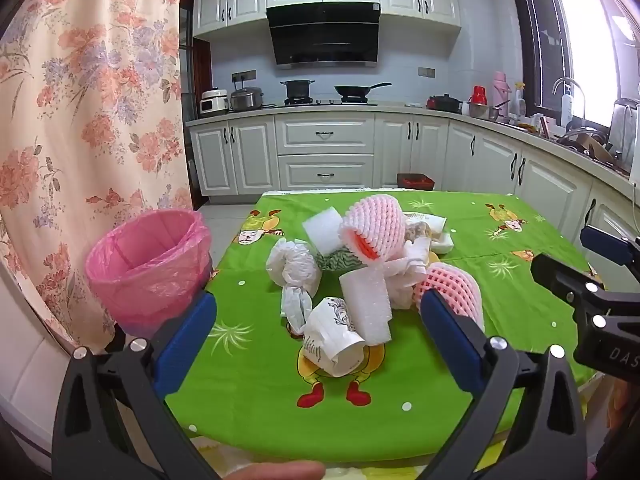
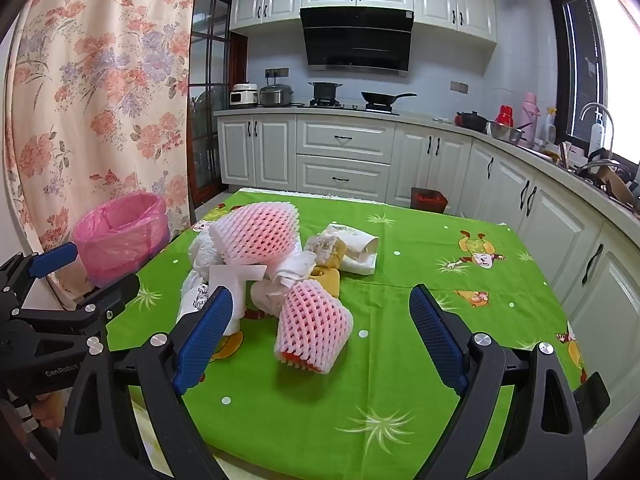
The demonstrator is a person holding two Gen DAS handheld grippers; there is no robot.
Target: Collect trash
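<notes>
Left wrist: my left gripper [image 1: 316, 334] has its jaws released, the paper cup [image 1: 334, 336] lying between them on the surface, the pink-lined bin [image 1: 150, 268] just beyond the left jaw. Right wrist: my right gripper [image 2: 320, 326], jaws released too, frames the pink foam net [image 2: 312, 330]. I judge nothing is collected yet; next, close on one piece.

Foam netting [image 2: 312, 330] — matt (cloth tablecloth [image 2: 400, 380])

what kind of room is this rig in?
A home kitchen, most likely. A range hood hangs over a stove with a pan on it, white cabinets run along the walls, and a sink tap sits by the window. The trash lies on a table with a green cloth.
</notes>
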